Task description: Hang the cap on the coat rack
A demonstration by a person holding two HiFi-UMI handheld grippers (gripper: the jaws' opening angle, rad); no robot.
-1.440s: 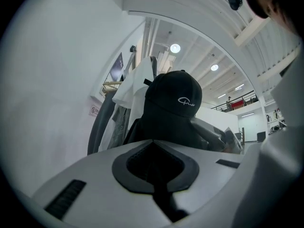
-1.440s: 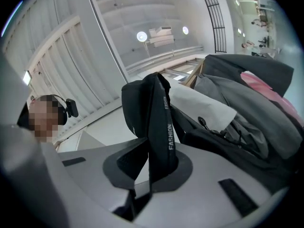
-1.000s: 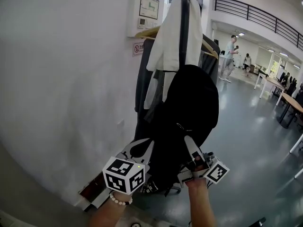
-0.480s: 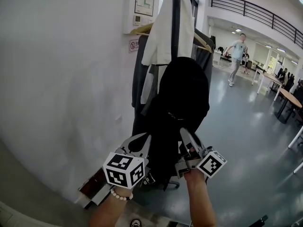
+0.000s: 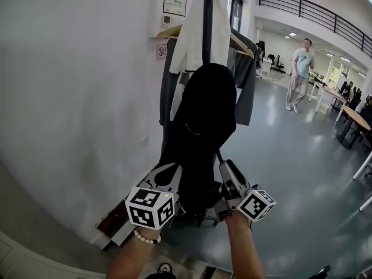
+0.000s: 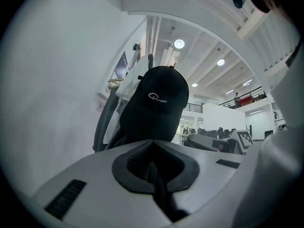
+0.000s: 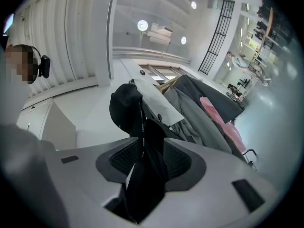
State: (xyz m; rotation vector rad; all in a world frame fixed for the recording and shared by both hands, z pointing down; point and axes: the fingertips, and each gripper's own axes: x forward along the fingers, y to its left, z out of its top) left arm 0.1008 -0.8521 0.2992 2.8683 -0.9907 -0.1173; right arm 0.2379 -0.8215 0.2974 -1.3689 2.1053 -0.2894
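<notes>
though black fabric (image 7: pixel 141 194) lies between them, right gripper (image 7: pixel 152 158) fingers have just spread; left gripper (image 6: pixel 153 167) fingers are together.

R gripper (image 7: pixel 147 144): jaws just opened, fabric (image 7: pixel 142 189) between, lowered.

Bright, even white indoor light across the board. In the left gripper view, round ceiling lamps (image 6: pixel 179 43) burn between twelve and one o'clock with small flares around them. In the right gripper view, another lamp (image 7: pixel 142 25) glows at twelve o'clock. Both views curve hard, with black vignette all round the rim and a soft close foreground. Over to the head view: the wall (image 5: pixel 70 97) at nine o'clock is pale and gently shaded, and the floor (image 5: pixel 290 156) at three o'clock carries a dull sheen. The black cap (image 5: pixel 206 106) swallows the light and its detail is lost. The railing (image 5: pixel 314 13) at one o'clock bows with the lens.
</notes>
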